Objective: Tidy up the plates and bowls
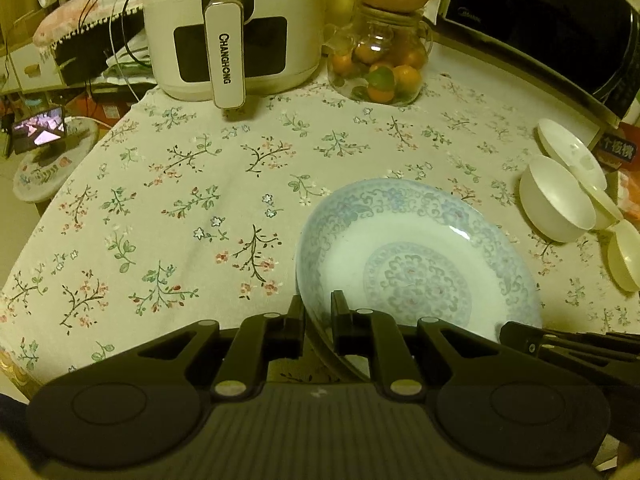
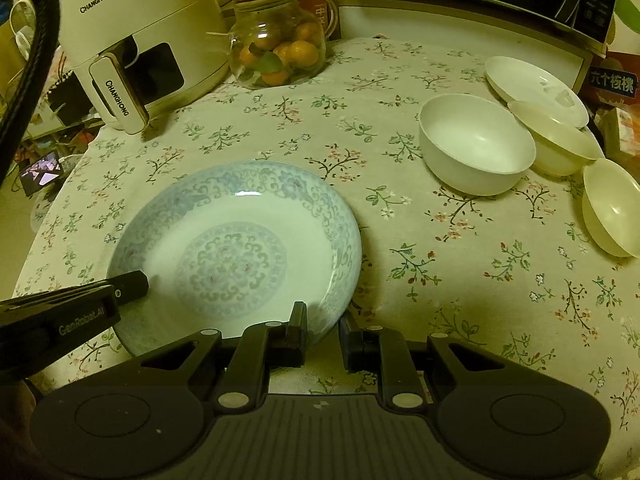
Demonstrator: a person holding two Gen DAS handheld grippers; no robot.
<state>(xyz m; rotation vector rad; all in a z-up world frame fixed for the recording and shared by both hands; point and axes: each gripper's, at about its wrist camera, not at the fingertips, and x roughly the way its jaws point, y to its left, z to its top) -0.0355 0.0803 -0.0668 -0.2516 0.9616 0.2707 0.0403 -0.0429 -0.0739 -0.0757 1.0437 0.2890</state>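
Note:
A blue-patterned plate (image 1: 416, 256) lies on the floral tablecloth; it also shows in the right wrist view (image 2: 236, 248). My left gripper (image 1: 318, 312) is shut on the plate's near-left rim, one finger on each side. My right gripper (image 2: 322, 322) straddles the plate's near-right rim with its jaws close around it. A white bowl (image 2: 476, 144) sits to the right, with a white plate (image 2: 536, 88) and two cream bowls (image 2: 560, 144) (image 2: 612, 208) beside it. In the left wrist view the white bowl (image 1: 556, 200) sits at the right.
A white air fryer (image 1: 232, 24) and a glass jar of oranges (image 1: 380, 60) stand at the back of the table. A black microwave (image 1: 560, 20) stands at the back right. The table's left edge drops to a stool (image 1: 52, 168).

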